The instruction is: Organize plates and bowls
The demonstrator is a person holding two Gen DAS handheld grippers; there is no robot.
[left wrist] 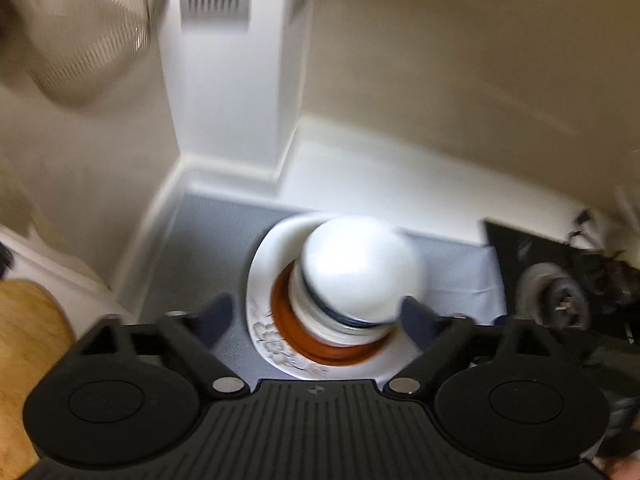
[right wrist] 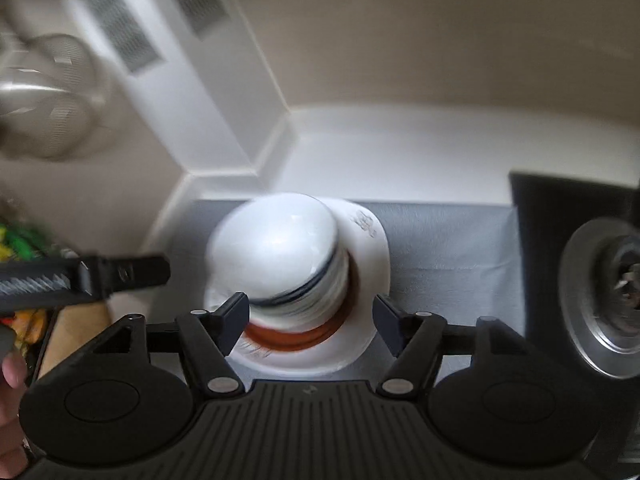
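Left wrist view: left gripper point(left wrist: 316, 312), fingers spread wide, gripping nothing; the right-hand finger point(left wrist: 416, 320) sits just beside the bowl stack, contact not resolvable through blur. Square white plate point(left wrist: 260, 280), floral print at its near edge, lying flat on the grey counter point(left wrist: 200, 240). On the plate: brown dish point(left wrist: 282, 308); on that dish, a stack of white bowls with dark rim bands point(left wrist: 320, 312), topped by an inverted white bowl point(left wrist: 360, 264). Left of the plate, at the frame edge: wooden board point(left wrist: 28, 340). Right of the plate: black stovetop point(left wrist: 516, 256) with a metal burner point(left wrist: 556, 300). Above and left of the plate: mesh strainer point(left wrist: 80, 32), blurred, against the wall. Right wrist view: right gripper point(right wrist: 310, 316), fingers wide apart, holding nothing, flanking the near side of the same stack; the left finger point(right wrist: 232, 312) overlaps the stack's edge in the frame, contact unclear. Plate point(right wrist: 376, 248) on the counter point(right wrist: 440, 240), brown dish point(right wrist: 280, 340) and inverted bowl point(right wrist: 276, 240) on it. Left of the plate: the left gripper point(right wrist: 120, 272) reaching in. Right of the plate: burner point(right wrist: 600, 296).
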